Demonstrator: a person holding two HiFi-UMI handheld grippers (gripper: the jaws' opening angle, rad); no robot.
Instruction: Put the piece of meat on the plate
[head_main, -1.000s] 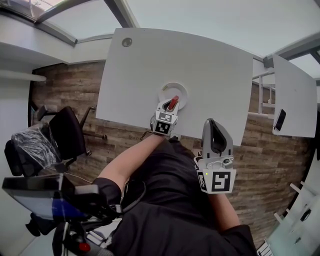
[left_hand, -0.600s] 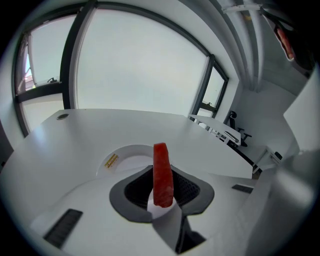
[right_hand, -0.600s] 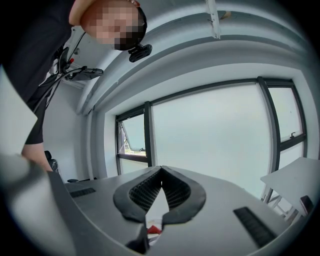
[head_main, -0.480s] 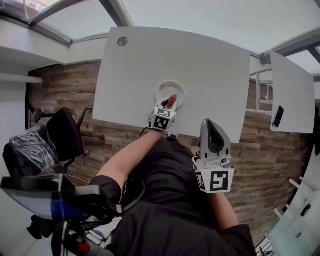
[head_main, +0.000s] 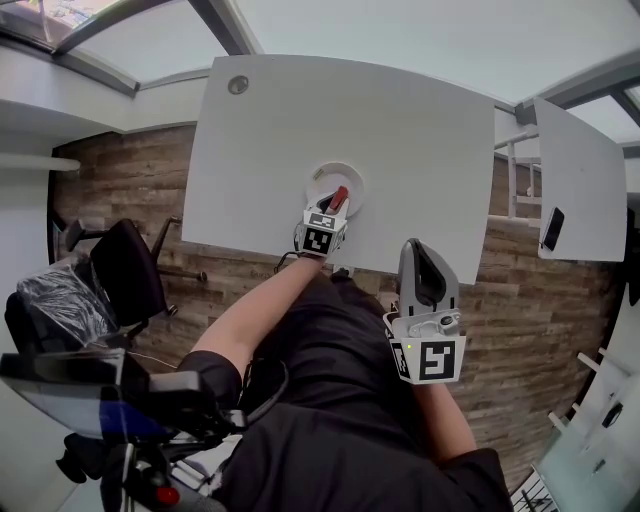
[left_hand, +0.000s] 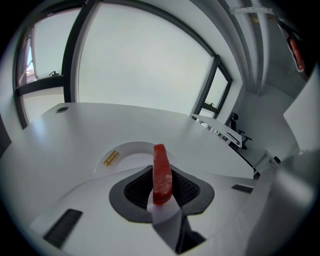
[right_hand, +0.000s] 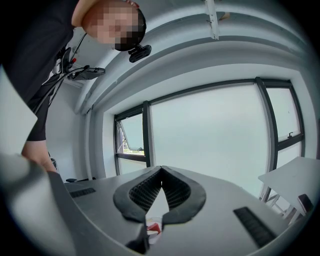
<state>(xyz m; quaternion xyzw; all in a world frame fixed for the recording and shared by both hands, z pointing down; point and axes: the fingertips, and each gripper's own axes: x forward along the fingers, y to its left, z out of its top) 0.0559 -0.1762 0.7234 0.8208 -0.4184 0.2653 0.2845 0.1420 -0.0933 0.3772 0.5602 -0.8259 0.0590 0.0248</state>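
As left gripper (left_hand: 161, 176) clamps, red meat slab (left_hand: 161, 164)

1 meat piece (left_hand: 161, 172), 1 plate (left_hand: 125, 156), 2 hand-held grippers (head_main: 337, 200) (head_main: 421, 246), 2 tables (head_main: 420, 130) (head_main: 582, 170), prob 1 chair (head_main: 128, 272)

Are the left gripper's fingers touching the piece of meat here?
Touching. The left gripper view shows the piece of meat upright, pinched between both fingers of the left gripper.

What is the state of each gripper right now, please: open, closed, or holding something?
Left gripper: closed on the piece of meat.
Right gripper: closed, holding nothing.
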